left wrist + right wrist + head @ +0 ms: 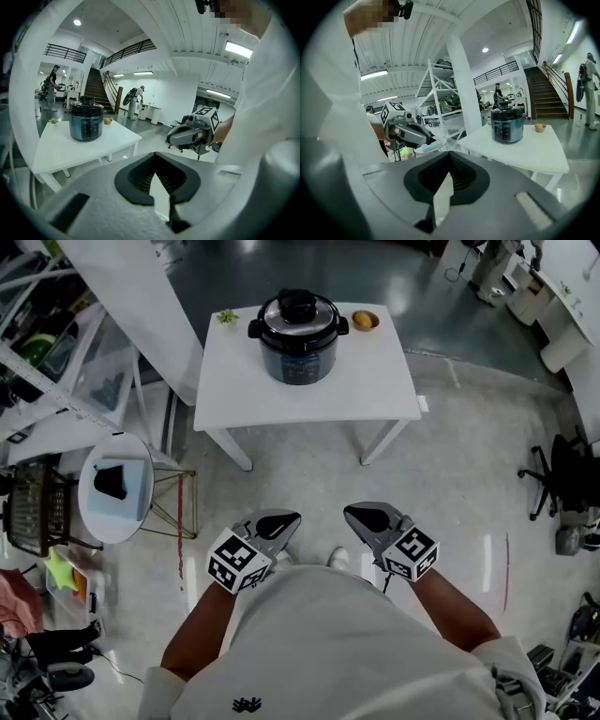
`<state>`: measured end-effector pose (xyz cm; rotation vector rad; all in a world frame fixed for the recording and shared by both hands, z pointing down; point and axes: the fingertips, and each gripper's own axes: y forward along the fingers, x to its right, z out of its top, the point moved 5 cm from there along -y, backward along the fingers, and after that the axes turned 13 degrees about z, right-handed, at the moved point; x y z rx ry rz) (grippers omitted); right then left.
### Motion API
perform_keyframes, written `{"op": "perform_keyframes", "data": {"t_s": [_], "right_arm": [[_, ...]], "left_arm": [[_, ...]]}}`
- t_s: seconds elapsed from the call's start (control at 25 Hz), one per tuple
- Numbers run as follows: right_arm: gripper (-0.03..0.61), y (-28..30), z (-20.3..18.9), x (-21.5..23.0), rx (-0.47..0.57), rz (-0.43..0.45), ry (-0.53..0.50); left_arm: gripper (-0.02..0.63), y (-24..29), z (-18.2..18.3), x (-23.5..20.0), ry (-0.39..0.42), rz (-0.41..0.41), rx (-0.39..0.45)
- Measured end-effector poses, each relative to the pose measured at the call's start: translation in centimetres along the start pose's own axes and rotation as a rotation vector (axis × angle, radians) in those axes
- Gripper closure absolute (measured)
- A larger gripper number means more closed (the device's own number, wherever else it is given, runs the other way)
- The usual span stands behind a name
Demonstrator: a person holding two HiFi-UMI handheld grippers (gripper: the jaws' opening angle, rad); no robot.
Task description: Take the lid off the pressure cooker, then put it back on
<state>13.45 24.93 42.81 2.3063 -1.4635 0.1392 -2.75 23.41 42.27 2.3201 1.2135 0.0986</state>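
We've got the left tool (279, 522) and right tool (363, 516) near our body, jaws together on both. The pressure cooker (298, 351) stands far off on the white surface (375, 385), lid (298, 311) on.

I see the dark, round cooker (298, 357) upright on the desk (375, 390), well ahead of my left claw (284, 519) and right claw (354, 514), its black lid (298, 313) seated on top.
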Motion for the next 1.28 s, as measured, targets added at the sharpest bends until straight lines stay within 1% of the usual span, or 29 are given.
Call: {"op": "perform_keyframes", "data": {"t_s": [0.16,0.28,0.6,1.28], "right_arm": [[0.566,-0.7,-0.4,0.0,-0.010,0.016,-0.002],[0.566,-1.1,-0.7,-0.1,-0.014,0.027,-0.007],[0.566,-1.7,-0.8,0.0,-0.033,0.043,-0.022],[0.566,-1.1,-1.0,0.1,-0.052,0.056,-0.035]], "left_arm": [[0.606,0.5,0.0,0.6,-0.034,0.004,-0.001],[0.606,0.9,-0.1,1.2,-0.025,0.013,-0.007],[0.606,1.1,-0.2,1.6,-0.051,0.031,-0.003],[0.606,0.6,-0.6,0.9,-0.069,0.059,0.004]]}}
